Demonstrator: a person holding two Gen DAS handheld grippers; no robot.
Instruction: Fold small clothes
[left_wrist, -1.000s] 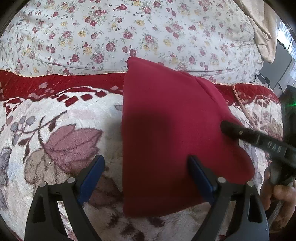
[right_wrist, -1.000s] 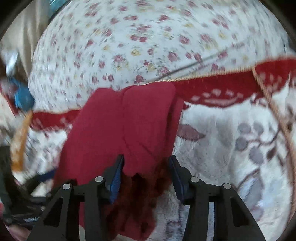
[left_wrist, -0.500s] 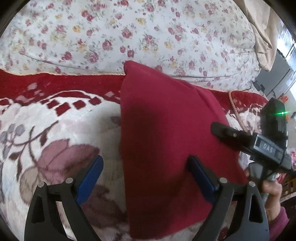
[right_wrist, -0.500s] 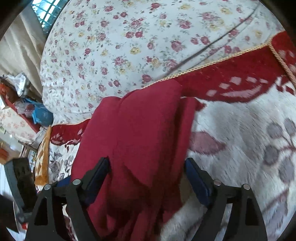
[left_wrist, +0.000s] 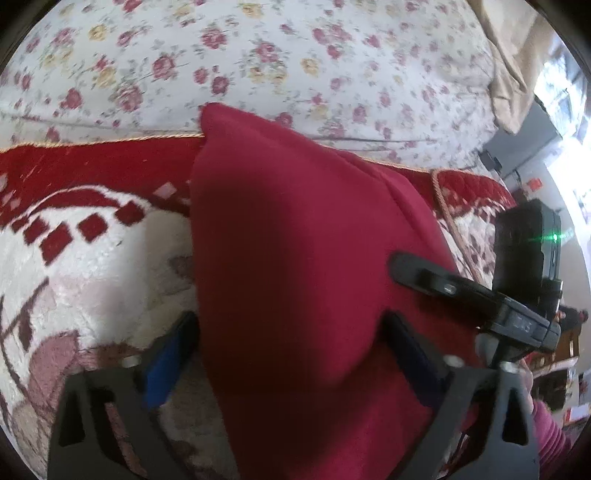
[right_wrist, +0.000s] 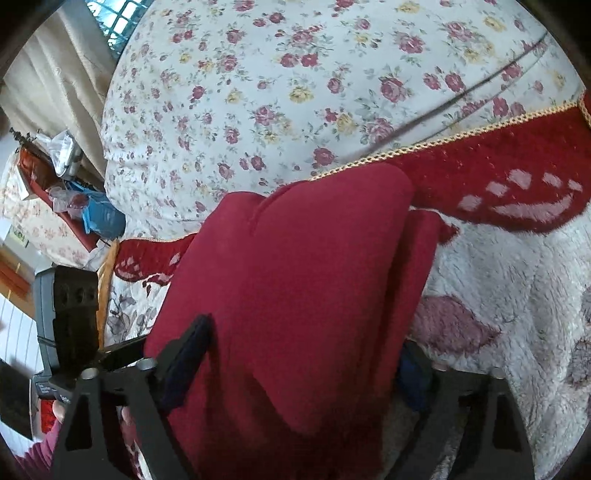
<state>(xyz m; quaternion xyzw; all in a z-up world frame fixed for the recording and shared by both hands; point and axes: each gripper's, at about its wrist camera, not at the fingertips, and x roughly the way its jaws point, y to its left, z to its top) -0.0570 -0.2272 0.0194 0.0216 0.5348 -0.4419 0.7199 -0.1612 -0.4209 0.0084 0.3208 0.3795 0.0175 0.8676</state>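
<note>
A dark red folded garment (left_wrist: 295, 258) lies lengthwise on the plush red-and-white blanket (left_wrist: 92, 266), its far end reaching the blanket's red border. My left gripper (left_wrist: 290, 321) straddles the garment's near part with jaws wide and closing. Its left finger (left_wrist: 170, 358) sits just outside the cloth edge, and the right one rests on the cloth. My right gripper (right_wrist: 306, 338) straddles the same garment (right_wrist: 314, 277) from the other side, jaws wide and closing. Its right finger is half hidden behind the fold. One finger (left_wrist: 421, 275) of the right gripper lies on the garment's right edge.
A floral quilt (right_wrist: 295, 92) rises behind the blanket. The blanket's gold cord edge (left_wrist: 443, 206) runs down at the right. A hand and a dark pink sleeve (left_wrist: 546, 435) hold the right gripper. Cluttered shelves and a blue bag (right_wrist: 99, 218) stand far left.
Both grippers have come closer over the garment and tipped downward, so it fills more of each view. The right jaws have spread wider than a second ago. The garment itself stays put.
</note>
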